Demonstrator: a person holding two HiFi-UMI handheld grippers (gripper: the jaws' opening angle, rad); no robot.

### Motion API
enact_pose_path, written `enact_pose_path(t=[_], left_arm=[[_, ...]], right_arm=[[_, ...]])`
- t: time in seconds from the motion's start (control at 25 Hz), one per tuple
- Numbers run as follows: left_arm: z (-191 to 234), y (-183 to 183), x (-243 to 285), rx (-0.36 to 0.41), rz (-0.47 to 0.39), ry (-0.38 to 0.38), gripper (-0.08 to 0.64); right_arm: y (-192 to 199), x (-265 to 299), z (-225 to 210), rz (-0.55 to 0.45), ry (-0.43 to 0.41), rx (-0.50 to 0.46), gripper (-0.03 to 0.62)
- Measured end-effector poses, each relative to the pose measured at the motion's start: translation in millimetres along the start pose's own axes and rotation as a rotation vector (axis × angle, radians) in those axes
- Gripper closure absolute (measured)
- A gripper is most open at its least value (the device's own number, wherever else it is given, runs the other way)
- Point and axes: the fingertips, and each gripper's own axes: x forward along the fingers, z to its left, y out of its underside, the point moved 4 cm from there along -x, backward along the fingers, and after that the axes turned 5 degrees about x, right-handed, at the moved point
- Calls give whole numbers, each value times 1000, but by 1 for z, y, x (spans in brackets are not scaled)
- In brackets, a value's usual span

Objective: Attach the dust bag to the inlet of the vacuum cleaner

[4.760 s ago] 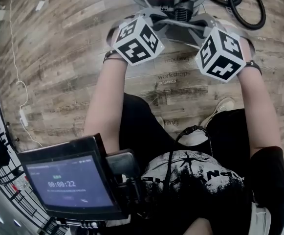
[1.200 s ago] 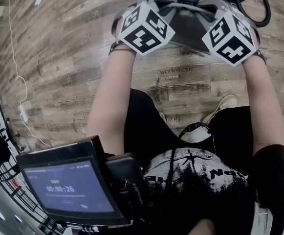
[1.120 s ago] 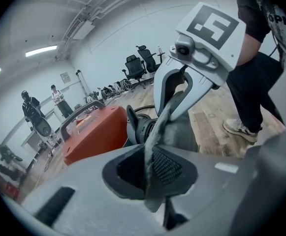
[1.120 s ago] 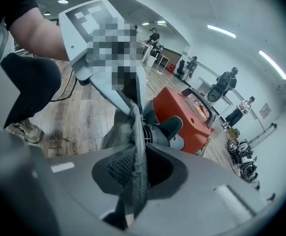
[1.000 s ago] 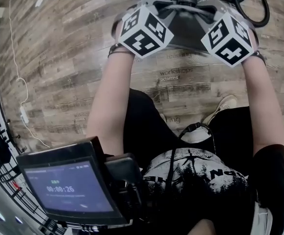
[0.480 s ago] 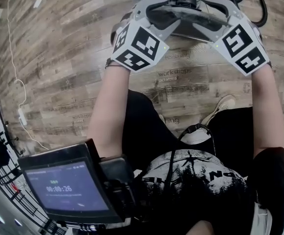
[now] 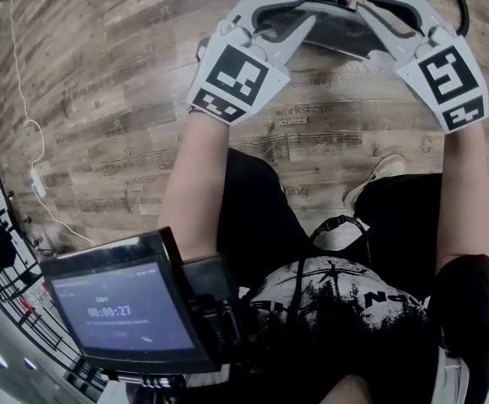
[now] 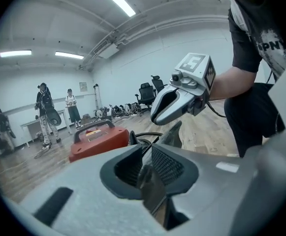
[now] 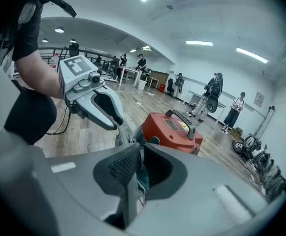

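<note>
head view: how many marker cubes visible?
2. One marker cube is at upper centre-left, above the person's left forearm; the other is at upper right, above the right forearm. None appears hidden.

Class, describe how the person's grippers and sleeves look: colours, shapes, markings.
The left gripper and right gripper have pale grey shells and black ribbed pads inside the tongs. Each carries a white cube with black square markers. The person wears a black short-sleeved T-shirt with white print.
</note>
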Motion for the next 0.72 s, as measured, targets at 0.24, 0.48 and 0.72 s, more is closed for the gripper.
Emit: enact_pose_path(t=[0.24,0.48,0.72], left_arm=[[-15,-25,-14,-68,-24,10,558],[-18,-77,-54,-170,-31,-14,558],[-11,-174,-108,-292,-43,-11,559]], right_arm=[[-24,-16,8,-150,-90,-4,588],[-51,-61,33,-142,-221,-18,588],[-126,-137,28,-172,-284,71,587]])
